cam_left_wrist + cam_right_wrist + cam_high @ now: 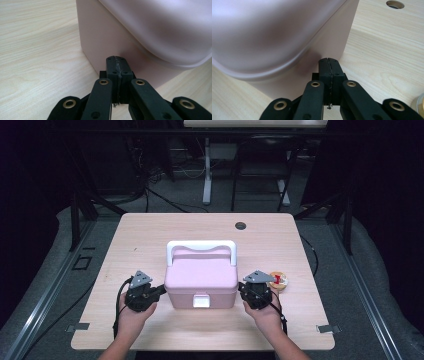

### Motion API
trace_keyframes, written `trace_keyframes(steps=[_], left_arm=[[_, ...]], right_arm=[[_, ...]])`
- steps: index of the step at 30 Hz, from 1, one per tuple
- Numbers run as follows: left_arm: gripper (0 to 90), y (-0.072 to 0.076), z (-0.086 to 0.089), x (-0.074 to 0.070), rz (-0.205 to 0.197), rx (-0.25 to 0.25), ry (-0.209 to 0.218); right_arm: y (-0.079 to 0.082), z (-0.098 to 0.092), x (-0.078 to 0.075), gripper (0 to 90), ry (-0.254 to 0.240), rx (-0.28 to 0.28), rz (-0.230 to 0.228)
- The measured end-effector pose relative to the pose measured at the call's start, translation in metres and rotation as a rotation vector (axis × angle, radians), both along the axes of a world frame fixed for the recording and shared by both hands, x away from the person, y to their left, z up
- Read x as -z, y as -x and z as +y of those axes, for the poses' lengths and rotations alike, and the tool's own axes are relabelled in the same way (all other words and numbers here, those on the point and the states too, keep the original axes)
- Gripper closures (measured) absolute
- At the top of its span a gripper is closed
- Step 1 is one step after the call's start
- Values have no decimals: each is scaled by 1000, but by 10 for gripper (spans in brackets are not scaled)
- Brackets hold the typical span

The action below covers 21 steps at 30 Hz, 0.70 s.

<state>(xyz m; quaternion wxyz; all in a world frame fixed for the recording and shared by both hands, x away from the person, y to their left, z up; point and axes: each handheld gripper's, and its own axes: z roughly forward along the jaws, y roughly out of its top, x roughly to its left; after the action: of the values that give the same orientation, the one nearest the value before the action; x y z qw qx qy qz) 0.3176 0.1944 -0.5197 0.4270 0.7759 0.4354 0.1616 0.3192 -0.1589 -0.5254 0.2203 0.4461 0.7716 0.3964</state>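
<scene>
Jaws on our left gripper and right gripper are pressing together, empty, tips flanking the pink lidded box at its lower side walls; it is sitting mid-table, tape roll just right.

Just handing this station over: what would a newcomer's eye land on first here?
The pink box with its white handle and white front latch, at the middle of the wooden table. The left gripper and right gripper, both shut, flank it, one tip at each side wall. A small round tin lies to the right, behind the right gripper.
</scene>
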Motion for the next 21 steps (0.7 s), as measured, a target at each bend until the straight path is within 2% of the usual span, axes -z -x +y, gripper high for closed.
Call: trace_keyframes(steps=[4,8,12,16,21], left_arm=[[900,5,-1,-1,8,12,-5],[900,14,-2,0,21,1,17],[900,18,-3,-1,22,5,5],[900,23,-4,-1,30,5,25],[900,29,-4,-2,31,20,7]], right_arm=[[6,-2,0,900,0,-3,6],[14,-4,-1,900,-2,-14,15],[20,-5,-2,900,10,-19,18],[28,-7,-2,900,7,-16,21],[34,-7,-3,900,10,-13,27]])
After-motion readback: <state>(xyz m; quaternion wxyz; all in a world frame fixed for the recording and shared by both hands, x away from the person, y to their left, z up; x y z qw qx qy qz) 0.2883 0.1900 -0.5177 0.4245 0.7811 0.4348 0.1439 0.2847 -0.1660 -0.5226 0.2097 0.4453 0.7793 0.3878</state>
